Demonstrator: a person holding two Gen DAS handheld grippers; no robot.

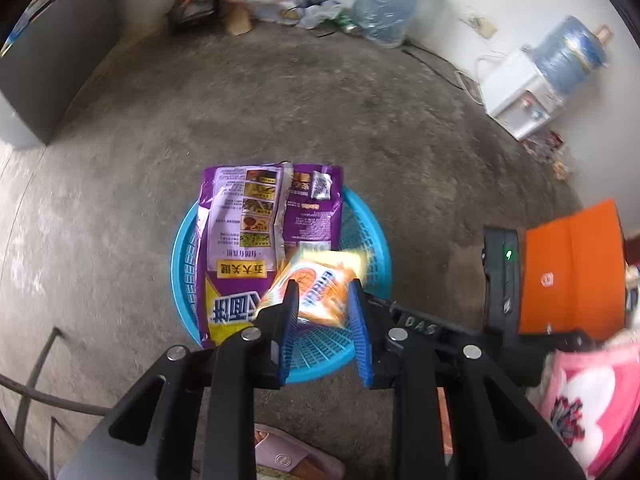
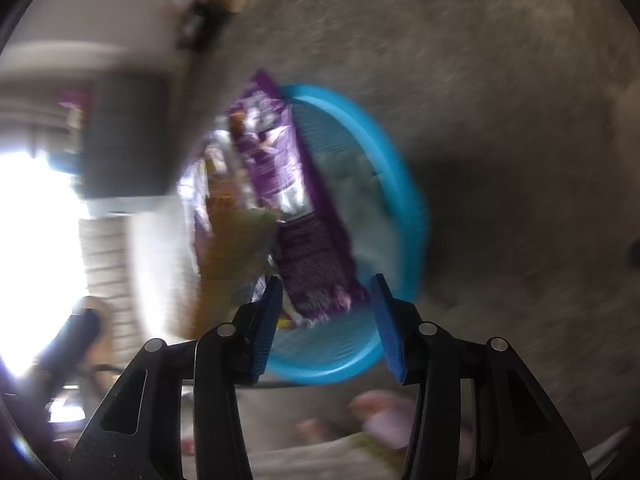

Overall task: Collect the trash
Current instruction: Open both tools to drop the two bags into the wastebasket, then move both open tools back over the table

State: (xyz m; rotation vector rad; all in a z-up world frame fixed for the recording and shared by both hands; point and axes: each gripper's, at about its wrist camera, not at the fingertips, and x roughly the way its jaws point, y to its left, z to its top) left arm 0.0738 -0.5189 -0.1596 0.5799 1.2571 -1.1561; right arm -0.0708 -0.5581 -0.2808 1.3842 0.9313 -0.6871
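A blue plastic basket (image 1: pixel 372 240) sits on the concrete floor. A large purple snack bag (image 1: pixel 248 240) lies across it and sticks out past its far rim. My left gripper (image 1: pixel 323 294) is over the basket's near side with its jaws apart; an orange snack packet (image 1: pixel 320 288) sits between the fingers, blurred, and contact is unclear. In the right wrist view, heavily blurred, my right gripper (image 2: pixel 326 288) is open and empty above the basket (image 2: pixel 404 200), with the purple bag (image 2: pixel 288 200) just beyond its fingertips.
A grey cabinet (image 1: pixel 52 64) stands at the left. A water dispenser (image 1: pixel 524 96) and water jugs (image 1: pixel 384 0) line the far wall beside a litter pile (image 1: pixel 272 4). An orange device (image 1: pixel 572 268) and pink cloth (image 1: pixel 588 404) are at the right. A slipper (image 1: pixel 296 460) lies below.
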